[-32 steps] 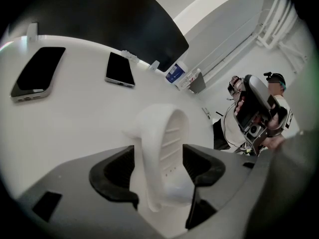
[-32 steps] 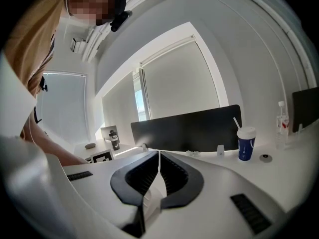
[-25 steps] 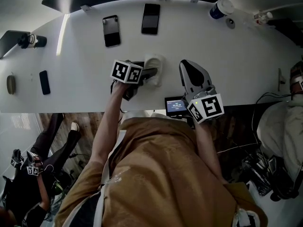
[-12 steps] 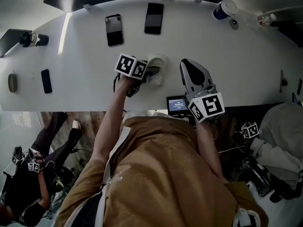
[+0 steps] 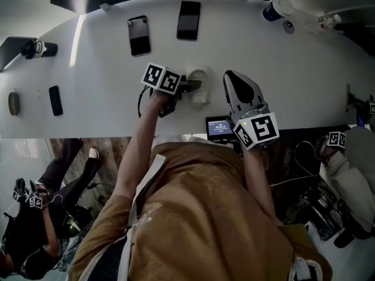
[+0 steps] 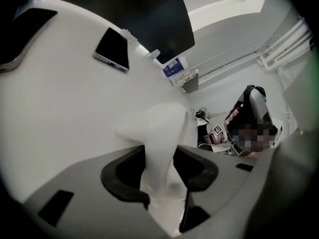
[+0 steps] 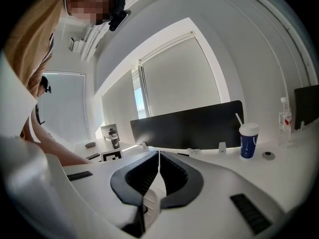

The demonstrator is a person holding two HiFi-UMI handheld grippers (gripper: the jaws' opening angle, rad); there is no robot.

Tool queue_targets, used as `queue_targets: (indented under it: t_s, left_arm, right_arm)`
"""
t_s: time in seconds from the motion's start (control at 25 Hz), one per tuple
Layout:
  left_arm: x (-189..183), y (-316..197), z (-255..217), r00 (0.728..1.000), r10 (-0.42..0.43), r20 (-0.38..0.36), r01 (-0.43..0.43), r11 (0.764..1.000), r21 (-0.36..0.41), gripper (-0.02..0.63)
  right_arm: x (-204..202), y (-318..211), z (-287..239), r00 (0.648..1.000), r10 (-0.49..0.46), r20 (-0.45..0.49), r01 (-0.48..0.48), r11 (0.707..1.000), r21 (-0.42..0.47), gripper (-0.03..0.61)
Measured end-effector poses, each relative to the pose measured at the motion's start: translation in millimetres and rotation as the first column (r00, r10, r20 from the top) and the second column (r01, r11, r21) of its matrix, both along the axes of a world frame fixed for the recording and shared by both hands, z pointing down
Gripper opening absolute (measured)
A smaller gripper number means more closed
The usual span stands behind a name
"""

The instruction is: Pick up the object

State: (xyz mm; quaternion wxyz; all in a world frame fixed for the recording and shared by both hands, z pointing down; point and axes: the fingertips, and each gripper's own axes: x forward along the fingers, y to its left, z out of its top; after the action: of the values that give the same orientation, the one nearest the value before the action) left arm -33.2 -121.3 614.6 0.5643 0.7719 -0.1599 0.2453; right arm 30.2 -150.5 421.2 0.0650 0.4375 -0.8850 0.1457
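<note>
Closing on the white object (image 5: 202,86), my left gripper (image 5: 192,87) has just drawn its jaws in. In the left gripper view the pads press the object's narrow part from both sides, while its broader rounded end sticks out beyond the jaw tips. The object sits over the middle of the white table (image 5: 99,81), at 3 o'clock from my left gripper's marker cube (image 5: 160,78). Whether it touches the tabletop I cannot tell.

My right gripper (image 7: 158,156) is just beside the object, at its 3 o'clock, pointing toward 12 o'clock. Its 2 jaws are together with nothing between them.

From the object, a dark phone (image 5: 138,36) lies at 11 o'clock and a 2nd phone (image 5: 188,20) at 12 o'clock, both well apart from it. A blue cup (image 5: 271,10) with a white lid stands far off at 1 o'clock. A small timer (image 5: 219,127) with a lit screen lies at 5 o'clock, near the table's near edge.
</note>
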Motion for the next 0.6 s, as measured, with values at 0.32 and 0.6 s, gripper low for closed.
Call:
queue_targets:
  t_s: [0.32, 0.6]
  left_arm:
    - [7, 6, -3, 0.999, 0.022, -0.045, -0.021, 1.000, 0.022, 0.156]
    - [11, 11, -11, 0.994, -0.001, -0.110, 0.009, 0.997, 0.075, 0.143]
  right_arm:
    - [5, 2, 1, 1.000, 0.005, -0.003, -0.005, 1.000, 0.003, 0.009]
    - [10, 4, -1, 1.000, 0.010, -0.003, -0.010, 1.000, 0.008, 0.010]
